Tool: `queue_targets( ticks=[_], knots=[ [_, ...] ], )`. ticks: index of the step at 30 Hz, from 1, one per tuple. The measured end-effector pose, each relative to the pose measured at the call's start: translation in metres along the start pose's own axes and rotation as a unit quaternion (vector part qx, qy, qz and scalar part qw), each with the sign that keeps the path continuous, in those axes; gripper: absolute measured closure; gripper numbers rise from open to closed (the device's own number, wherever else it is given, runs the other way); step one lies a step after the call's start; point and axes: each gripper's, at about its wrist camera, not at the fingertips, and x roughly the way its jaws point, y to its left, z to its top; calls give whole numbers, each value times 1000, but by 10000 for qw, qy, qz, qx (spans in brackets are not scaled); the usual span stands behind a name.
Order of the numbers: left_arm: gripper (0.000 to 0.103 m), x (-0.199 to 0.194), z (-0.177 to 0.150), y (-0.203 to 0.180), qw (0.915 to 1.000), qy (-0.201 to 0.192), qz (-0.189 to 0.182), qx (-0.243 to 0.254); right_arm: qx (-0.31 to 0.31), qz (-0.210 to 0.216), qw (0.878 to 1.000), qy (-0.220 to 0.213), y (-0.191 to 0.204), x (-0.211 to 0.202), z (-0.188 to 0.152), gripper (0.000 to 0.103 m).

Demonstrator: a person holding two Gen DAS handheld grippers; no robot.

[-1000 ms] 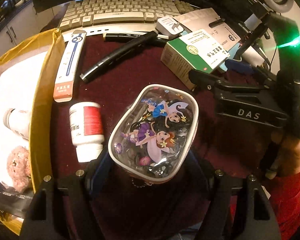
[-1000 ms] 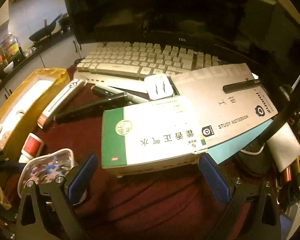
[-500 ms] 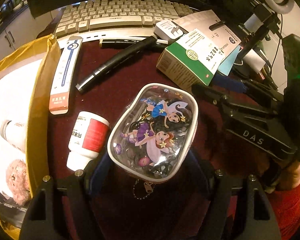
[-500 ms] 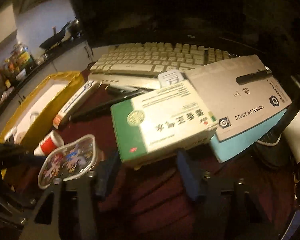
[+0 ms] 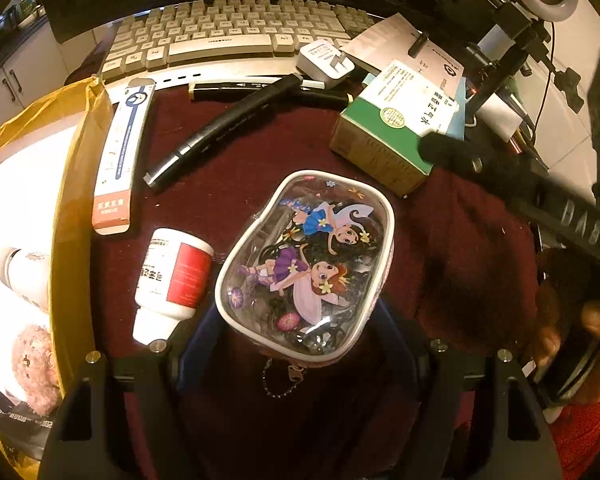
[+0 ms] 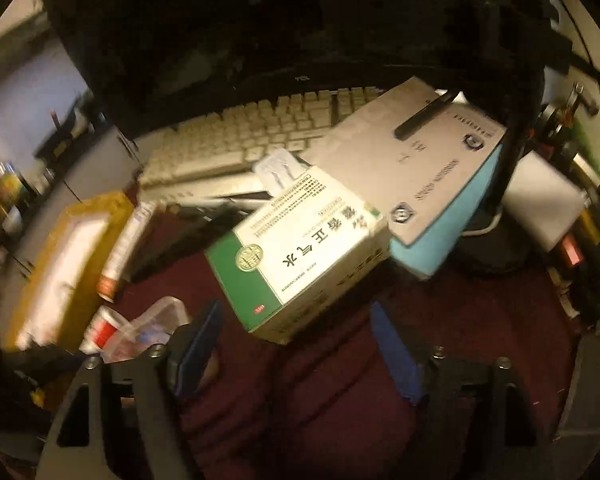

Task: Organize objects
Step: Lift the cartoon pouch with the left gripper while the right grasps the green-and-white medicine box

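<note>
Left wrist view: left claw grips the cartoon pouch.

The left gripper clamps its load, while the right gripper has just reopened, empty.

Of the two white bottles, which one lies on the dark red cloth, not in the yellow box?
The bottle with the red label, beside the clear cartoon pouch. The other bottle lies inside the yellow box.

Pouch clear glossy plastic; table cover maroon cloth, matt; medicine box smooth cardboard.
</note>
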Motion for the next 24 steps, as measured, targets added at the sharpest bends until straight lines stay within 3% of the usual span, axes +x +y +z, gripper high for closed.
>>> queue_targets(
  ticks=[5, 10, 16, 24],
  knots=[
    [28, 0, -2, 3, 10000, 0, -85, 24, 1133, -178, 9934, 35, -1, 17, 9, 10],
    [28, 0, -4, 15, 9995, -32, -314, -30, 1804, -795, 9800, -266, 6, 25, 22, 9],
    [28, 0, -4, 21, 9990, -96, -425, 18, 1326, -1382, 9814, -154, 33, 47, 31, 9],
    [28, 0, -3, 23, 9986, -76, -516, 77, 289, -968, 9939, 447, 26, 37, 20, 17]
  ],
)
